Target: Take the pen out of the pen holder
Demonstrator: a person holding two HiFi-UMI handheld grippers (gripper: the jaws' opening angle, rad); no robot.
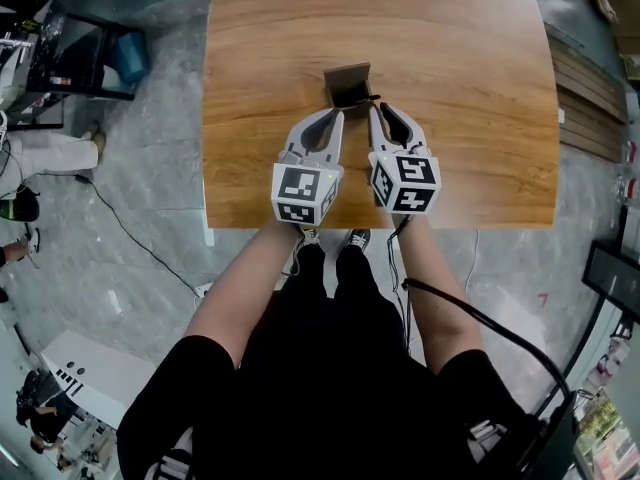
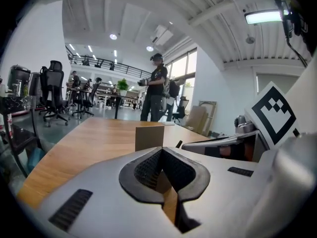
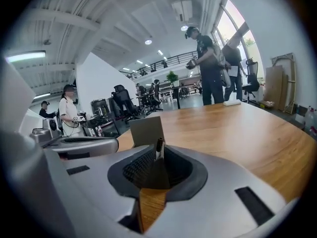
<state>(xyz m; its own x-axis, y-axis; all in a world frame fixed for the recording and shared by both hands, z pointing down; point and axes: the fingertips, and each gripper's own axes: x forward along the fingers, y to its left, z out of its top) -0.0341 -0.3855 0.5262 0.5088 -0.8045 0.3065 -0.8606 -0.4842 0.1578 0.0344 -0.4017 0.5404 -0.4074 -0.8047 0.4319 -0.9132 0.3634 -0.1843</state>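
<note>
A brown box-shaped pen holder [image 1: 349, 81] stands upright in the middle of the wooden table [image 1: 470, 88]. In the right gripper view a black pen [image 3: 159, 147] sticks up between my right gripper's [image 3: 158, 157] closed tips, just in front of the holder [image 3: 146, 130]. From the left gripper view the pen's dark end [image 2: 179, 144] shows to the right of the holder [image 2: 149, 137], outside it. My left gripper [image 2: 161, 151] is shut on nothing, a little short of the holder. From the head view both grippers, left [image 1: 338, 115] and right [image 1: 374, 111], sit side by side at the holder's near side.
The table's near edge [image 1: 380, 225] runs just under my grippers' marker cubes. A person [image 2: 157, 88] stands beyond the far end of the table, where a white object [image 3: 231, 102] lies. Office chairs [image 2: 52, 95] stand off to the left. A cable [image 1: 130, 233] trails on the floor.
</note>
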